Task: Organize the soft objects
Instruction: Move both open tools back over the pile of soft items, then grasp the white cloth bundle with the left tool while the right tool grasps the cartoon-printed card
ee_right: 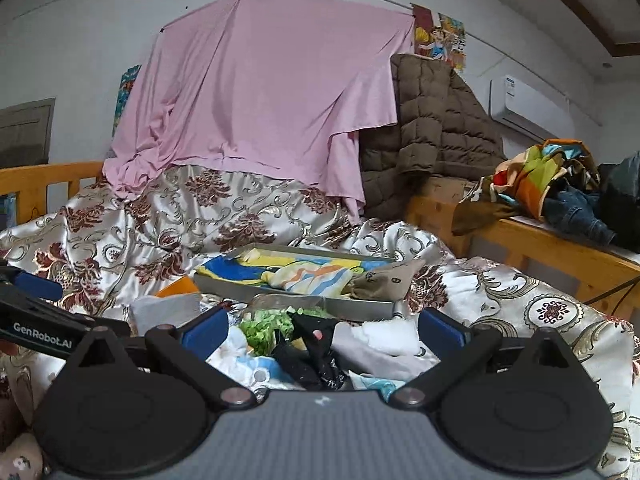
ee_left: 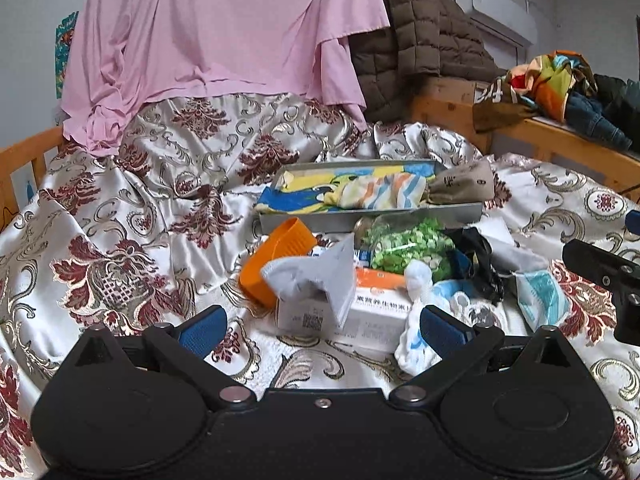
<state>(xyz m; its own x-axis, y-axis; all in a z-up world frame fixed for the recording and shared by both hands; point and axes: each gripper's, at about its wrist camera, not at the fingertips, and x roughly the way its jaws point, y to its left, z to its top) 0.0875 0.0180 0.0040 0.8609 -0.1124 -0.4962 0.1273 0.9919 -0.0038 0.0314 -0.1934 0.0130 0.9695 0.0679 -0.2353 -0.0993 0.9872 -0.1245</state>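
A grey tray (ee_left: pixel 372 218) lies on the patterned bedspread, holding a blue-yellow cloth (ee_left: pixel 296 196), a striped sock (ee_left: pixel 384 192) and a brown pouch (ee_left: pixel 464 184). In front of it lies a pile: a grey sock (ee_left: pixel 316 268) on a white box (ee_left: pixel 360 312), an orange band (ee_left: pixel 276 260), a white-blue sock (ee_left: pixel 416 320), a black sock (ee_left: pixel 480 260) and a green bundle (ee_left: pixel 408 244). My left gripper (ee_left: pixel 320 330) is open just before the box. My right gripper (ee_right: pixel 322 330) is open over the black sock (ee_right: pixel 316 348), with white cloth (ee_right: pixel 380 348) beside it.
A pink sheet (ee_right: pixel 260 96) and a brown quilted jacket (ee_right: pixel 432 136) hang at the back. A wooden bed rail (ee_right: pixel 560 248) on the right carries colourful clothes (ee_right: pixel 540 176). A face mask (ee_left: pixel 544 296) lies right of the pile. The tray (ee_right: pixel 360 304) shows in the right wrist view.
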